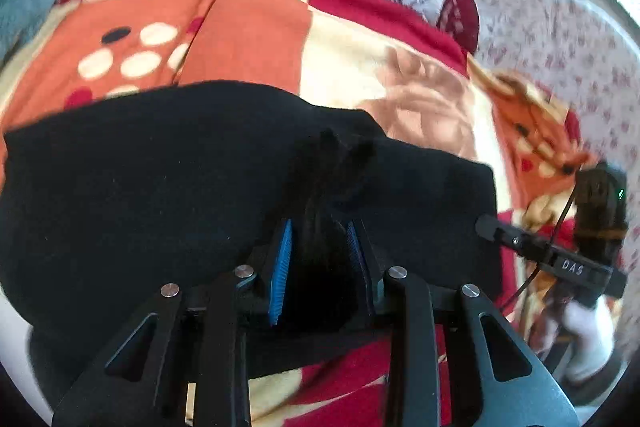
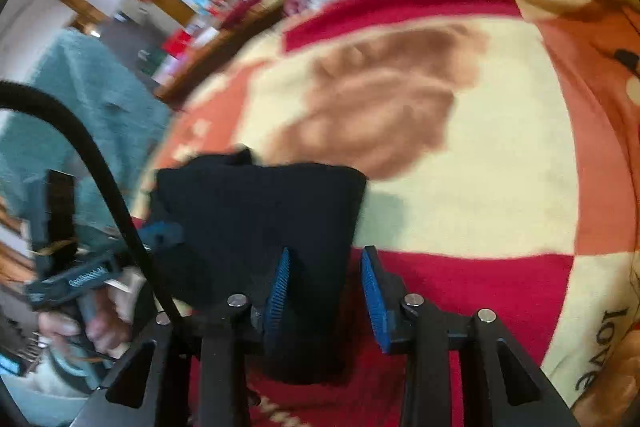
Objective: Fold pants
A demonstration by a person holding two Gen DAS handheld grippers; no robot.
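The black pants [image 1: 160, 195], spread on the blanket [image 1: 352, 75], are pinched by the left gripper [image 1: 318, 239] (a raised ridge) while the right gripper [image 2: 326, 269] is held spread over an edge, presumably for folding.

My fingers [image 1: 285, 259] hide the pants' [image 1: 160, 187] bunched fold; behind the pants, shelf clutter [image 2: 208, 7] blurs.

"DAS" on right hand-held gripper [image 1: 490, 227]; "love" on blanket [image 2: 500, 195]
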